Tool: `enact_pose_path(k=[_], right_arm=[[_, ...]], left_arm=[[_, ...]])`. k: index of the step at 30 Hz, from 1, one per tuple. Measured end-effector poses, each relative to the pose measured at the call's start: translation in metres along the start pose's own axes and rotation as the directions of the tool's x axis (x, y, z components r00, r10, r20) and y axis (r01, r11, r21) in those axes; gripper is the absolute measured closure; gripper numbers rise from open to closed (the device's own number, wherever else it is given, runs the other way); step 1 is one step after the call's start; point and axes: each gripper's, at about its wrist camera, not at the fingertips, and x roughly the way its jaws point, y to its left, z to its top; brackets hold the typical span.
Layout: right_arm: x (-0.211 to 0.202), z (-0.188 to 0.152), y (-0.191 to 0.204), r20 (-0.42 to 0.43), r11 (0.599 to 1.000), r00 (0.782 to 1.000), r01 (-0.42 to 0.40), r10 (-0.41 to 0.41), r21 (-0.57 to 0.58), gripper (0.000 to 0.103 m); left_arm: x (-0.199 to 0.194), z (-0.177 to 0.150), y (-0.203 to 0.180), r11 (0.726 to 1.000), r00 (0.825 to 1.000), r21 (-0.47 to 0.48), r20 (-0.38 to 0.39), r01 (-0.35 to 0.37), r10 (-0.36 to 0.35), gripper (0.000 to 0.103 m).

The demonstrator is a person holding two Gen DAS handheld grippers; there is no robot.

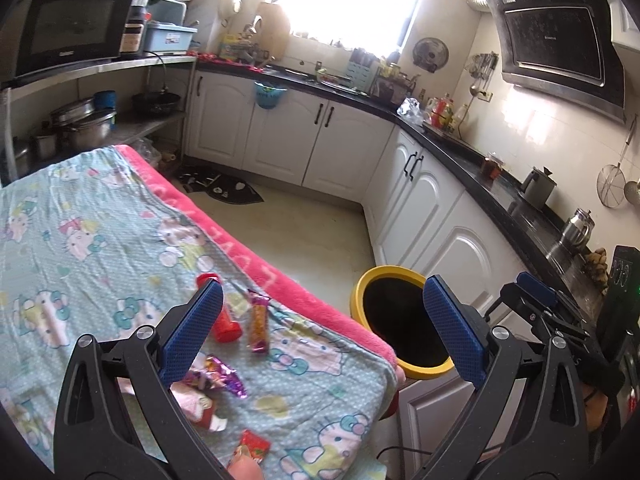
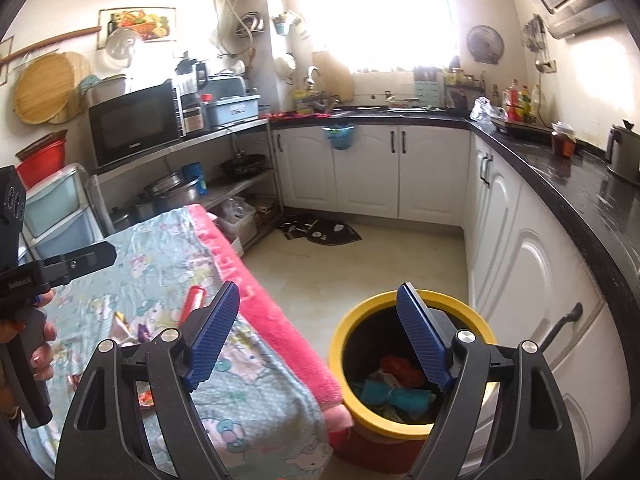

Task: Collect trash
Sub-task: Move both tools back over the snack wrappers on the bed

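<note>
Blue pads of the left gripper [image 1: 322, 330] sit spread wide with nothing between them, hanging over the near corner of the table's cartoon-cat cloth [image 1: 100, 240]. Trash is scattered on that cloth right under it: a red tube [image 1: 226, 322] partly hidden behind the left pad, an orange and pink snack wrapper [image 1: 258, 320] just beside the tube, a purple foil wrapper [image 1: 220, 372] closer in, and a red packet [image 1: 254, 446] near the bottom edge. Right gripper [image 2: 318, 338] is wide too and holding nothing, its right pad over the yellow-rimmed bin [image 2: 340, 344], which stands on the floor against the table edge with red and teal scraps inside.
</note>
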Motion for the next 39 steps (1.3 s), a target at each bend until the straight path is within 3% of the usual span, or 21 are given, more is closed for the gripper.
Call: enact_pose_path(k=[15,28,39], right_arm=[[-0.001,-0.002,0.054,-0.033,0.988,0.991,-0.135,0.133,-0.071,0.024],[0.01,-0.028,0.114,-0.151,0.953,0.95,-0.289,0.274,-0.089,0.024],[0.028,-0.06,0.154,-0.276,0.935,0.911,-0.342,0.305,-0.093,0.024]], left_arm=[[-0.04,-0.011,0.036,0.996,0.995,-0.027,0.035,-0.087,0.088,0.011],[-0.063,-0.03,0.066,0.98,0.98,-0.019,0.04,-0.196,0.197,0.011],[-0.068,-0.065,0.104,0.965,0.965,-0.029,-0.028,-0.261,0.26,0.011]])
